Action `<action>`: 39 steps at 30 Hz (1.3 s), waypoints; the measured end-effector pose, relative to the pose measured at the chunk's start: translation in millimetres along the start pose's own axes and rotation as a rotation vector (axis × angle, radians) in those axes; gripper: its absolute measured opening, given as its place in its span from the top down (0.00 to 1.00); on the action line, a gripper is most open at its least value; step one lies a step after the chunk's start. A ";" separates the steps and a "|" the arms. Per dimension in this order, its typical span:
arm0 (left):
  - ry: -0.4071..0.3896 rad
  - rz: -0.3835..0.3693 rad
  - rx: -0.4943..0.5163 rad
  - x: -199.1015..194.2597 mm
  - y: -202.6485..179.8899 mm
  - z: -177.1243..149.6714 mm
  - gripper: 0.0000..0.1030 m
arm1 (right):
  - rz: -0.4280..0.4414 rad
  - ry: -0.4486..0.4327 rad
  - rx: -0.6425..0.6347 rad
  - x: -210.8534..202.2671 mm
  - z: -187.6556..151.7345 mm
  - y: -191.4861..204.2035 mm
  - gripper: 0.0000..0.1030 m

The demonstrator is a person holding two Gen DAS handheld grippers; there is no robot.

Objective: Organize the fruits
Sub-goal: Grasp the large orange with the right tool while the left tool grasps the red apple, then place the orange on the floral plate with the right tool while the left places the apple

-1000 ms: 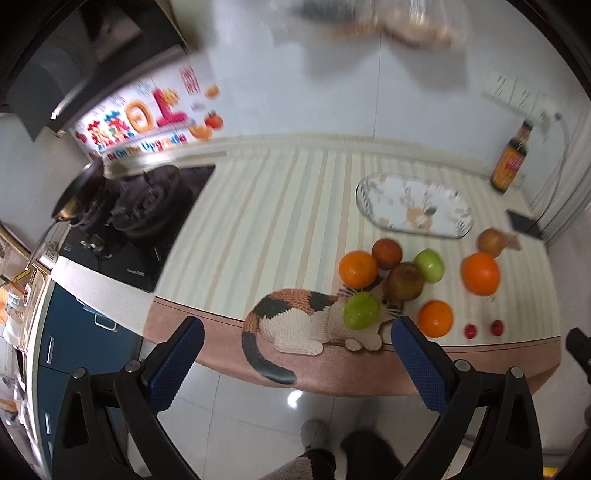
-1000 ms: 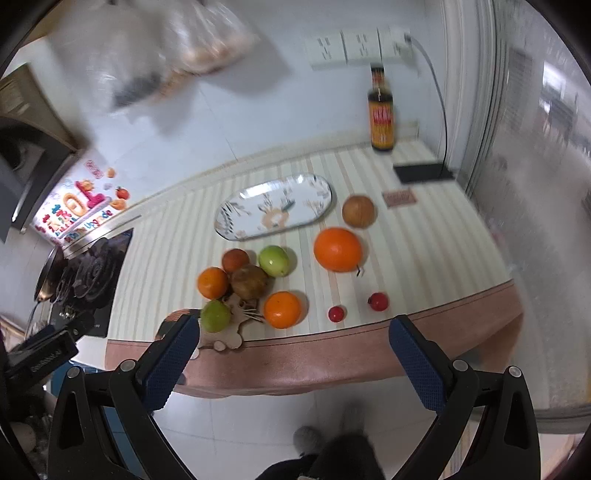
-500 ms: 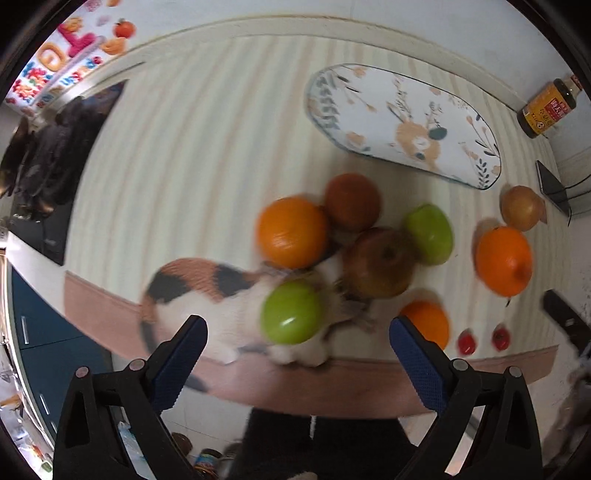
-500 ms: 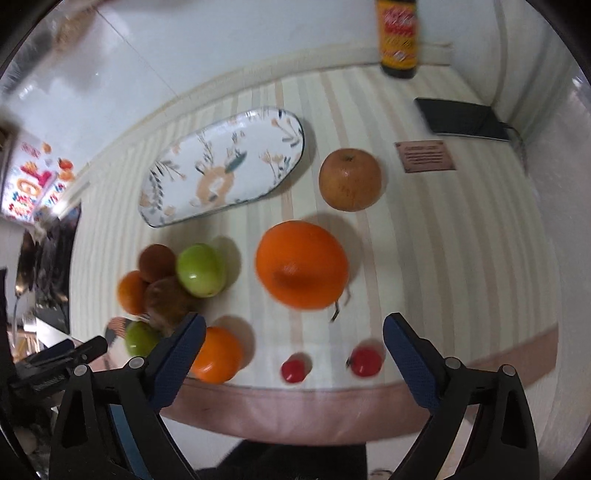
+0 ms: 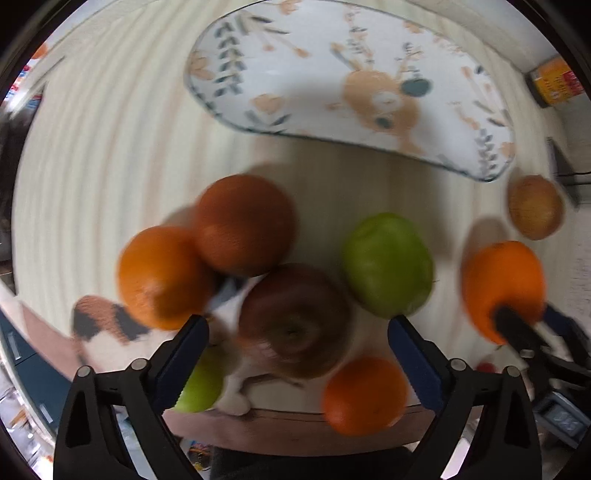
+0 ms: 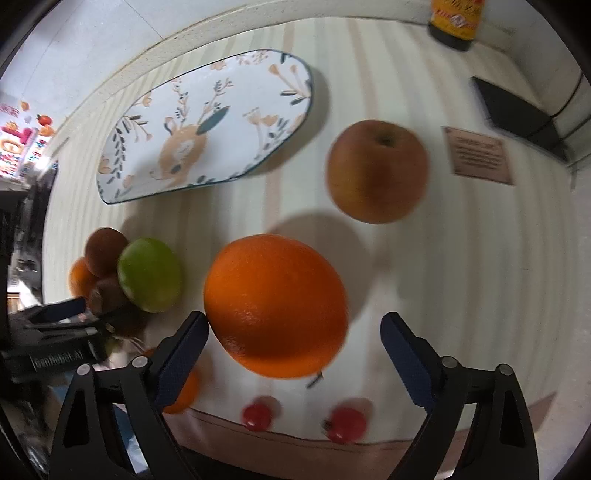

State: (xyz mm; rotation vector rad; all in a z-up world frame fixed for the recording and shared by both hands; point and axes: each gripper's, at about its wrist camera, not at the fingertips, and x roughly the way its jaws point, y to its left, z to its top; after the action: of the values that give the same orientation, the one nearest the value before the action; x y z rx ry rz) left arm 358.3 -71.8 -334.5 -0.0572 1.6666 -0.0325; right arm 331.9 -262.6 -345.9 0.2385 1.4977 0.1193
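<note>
Pointing straight down, my left gripper [image 5: 295, 328] has its jaws closing around a dark red-brown apple [image 5: 295, 321]; the pads stand clear of its sides. Around that apple lie an orange [image 5: 162, 277], a dark reddish fruit [image 5: 243, 221], a green apple [image 5: 388, 264], a small orange [image 5: 365, 395] and a green fruit [image 5: 201, 384] partly behind my left finger. My right gripper [image 6: 293, 325] is closing over the big orange [image 6: 275, 304], with a gap still at the right pad. The deer-print oval plate [image 6: 207, 125] lies behind, bare.
A russet apple [image 6: 376, 171] sits right of the plate. Two cherry tomatoes [image 6: 256, 415] [image 6: 345, 424] lie by the counter's front edge. A cat-shaped mat [image 5: 99, 321] lies under the fruit cluster. A sauce bottle [image 6: 456, 22], a black phone [image 6: 517, 114] and a brown card [image 6: 480, 155] sit at the back right.
Both grippers have dropped steeply from above the floor edge to just over the fruit and tilted downward. Their jaws have narrowed a little. No fruit has moved.
</note>
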 end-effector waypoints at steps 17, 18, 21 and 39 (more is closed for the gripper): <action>-0.021 -0.021 0.075 6.5 8.3 9.6 0.37 | 0.025 0.051 0.019 8.0 -9.4 17.7 0.19; -0.022 -0.020 0.082 7.5 7.5 11.1 0.37 | 0.023 0.048 0.021 7.8 -8.4 17.7 0.19; -0.030 -0.020 0.095 14.4 7.6 9.4 0.38 | 0.033 0.059 0.030 9.5 -5.4 14.3 0.19; -0.075 -0.076 0.143 -34.4 -19.6 -13.1 0.39 | 0.094 0.005 0.072 -8.1 -11.5 17.3 0.21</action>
State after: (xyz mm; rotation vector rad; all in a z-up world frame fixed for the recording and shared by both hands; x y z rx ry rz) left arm 348.9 -89.6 -298.0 -0.0136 1.5829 -0.2045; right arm 321.1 -246.7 -334.7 0.3664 1.4977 0.1414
